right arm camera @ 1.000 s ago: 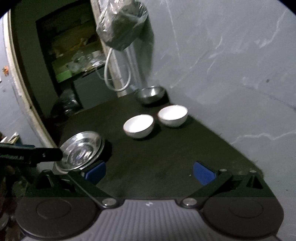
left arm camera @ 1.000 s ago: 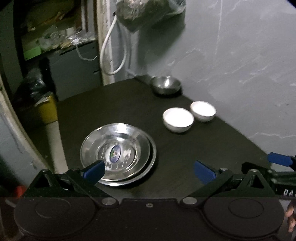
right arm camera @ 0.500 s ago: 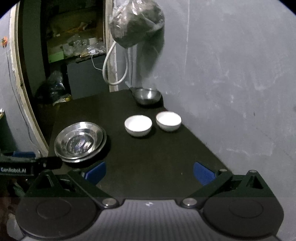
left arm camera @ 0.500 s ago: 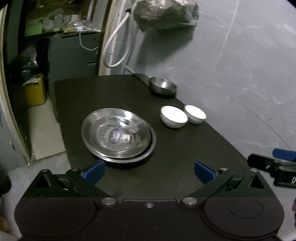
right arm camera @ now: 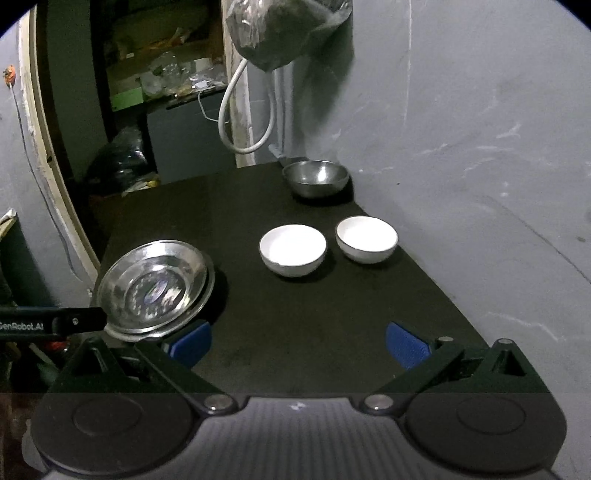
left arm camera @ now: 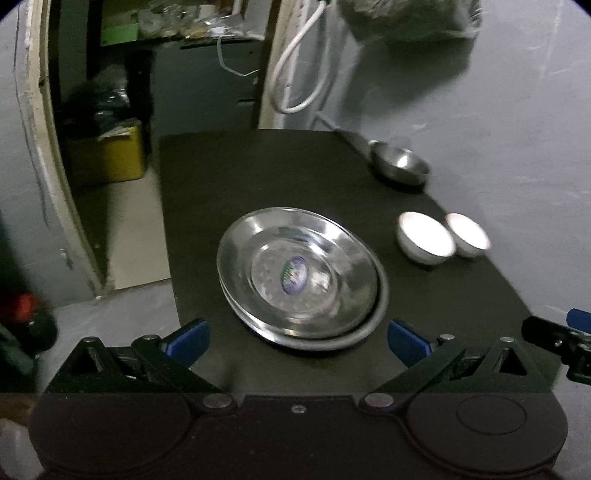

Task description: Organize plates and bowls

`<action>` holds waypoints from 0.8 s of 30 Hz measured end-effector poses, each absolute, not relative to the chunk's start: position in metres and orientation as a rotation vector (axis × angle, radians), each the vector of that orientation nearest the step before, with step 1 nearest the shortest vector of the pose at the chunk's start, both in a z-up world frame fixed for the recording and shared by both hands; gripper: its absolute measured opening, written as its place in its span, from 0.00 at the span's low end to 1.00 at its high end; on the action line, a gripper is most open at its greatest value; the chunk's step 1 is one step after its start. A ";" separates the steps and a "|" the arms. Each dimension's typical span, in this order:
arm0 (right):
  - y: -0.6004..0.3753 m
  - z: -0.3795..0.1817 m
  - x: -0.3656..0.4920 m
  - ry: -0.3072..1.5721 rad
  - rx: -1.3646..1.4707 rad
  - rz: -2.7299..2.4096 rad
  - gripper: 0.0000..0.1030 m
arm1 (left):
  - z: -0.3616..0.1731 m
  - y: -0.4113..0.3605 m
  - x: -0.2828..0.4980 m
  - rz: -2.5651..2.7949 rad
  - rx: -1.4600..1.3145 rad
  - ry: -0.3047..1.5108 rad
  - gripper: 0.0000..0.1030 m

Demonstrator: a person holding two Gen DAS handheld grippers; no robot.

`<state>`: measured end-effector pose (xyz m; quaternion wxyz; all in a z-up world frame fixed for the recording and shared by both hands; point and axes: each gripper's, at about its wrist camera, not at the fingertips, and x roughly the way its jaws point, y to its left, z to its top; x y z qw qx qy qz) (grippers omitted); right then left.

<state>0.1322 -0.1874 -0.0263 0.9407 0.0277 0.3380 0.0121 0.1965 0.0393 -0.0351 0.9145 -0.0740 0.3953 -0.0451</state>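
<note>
Stacked steel plates (left arm camera: 299,277) lie on the black table (left arm camera: 229,173); they also show in the right wrist view (right arm camera: 155,286) at the left. Two white bowls (right arm camera: 293,250) (right arm camera: 366,239) sit side by side near the wall, and show in the left wrist view (left arm camera: 424,238) (left arm camera: 466,235). A steel bowl (right arm camera: 315,178) stands at the far corner, also in the left wrist view (left arm camera: 400,164). My left gripper (left arm camera: 297,338) is open and empty just before the plates. My right gripper (right arm camera: 297,341) is open and empty over the table's near part.
A grey wall (right arm camera: 480,129) runs along the table's right side. A bag (right arm camera: 280,29) and a white hose (right arm camera: 236,122) hang at the far end. A yellow box (left arm camera: 107,155) and clutter stand on the floor to the left.
Both grippers have swung and shifted; the plates now sit more central in the left wrist view and the bowls closer in the right wrist view. Nothing on the table has moved.
</note>
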 end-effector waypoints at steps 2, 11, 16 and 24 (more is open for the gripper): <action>-0.199 -0.027 0.153 0.671 0.081 0.046 1.00 | -0.030 0.034 0.214 -0.065 -0.141 0.810 0.99; -0.238 -0.033 0.274 0.621 0.183 0.139 1.00 | 0.000 0.002 0.331 0.039 -0.157 0.726 0.99; -0.241 -0.047 0.329 0.636 0.298 0.105 1.00 | 0.001 -0.020 0.392 0.001 -0.146 0.728 0.99; -0.239 -0.067 0.388 0.645 0.383 0.018 0.96 | -0.015 -0.054 0.497 -0.130 -0.165 0.786 0.99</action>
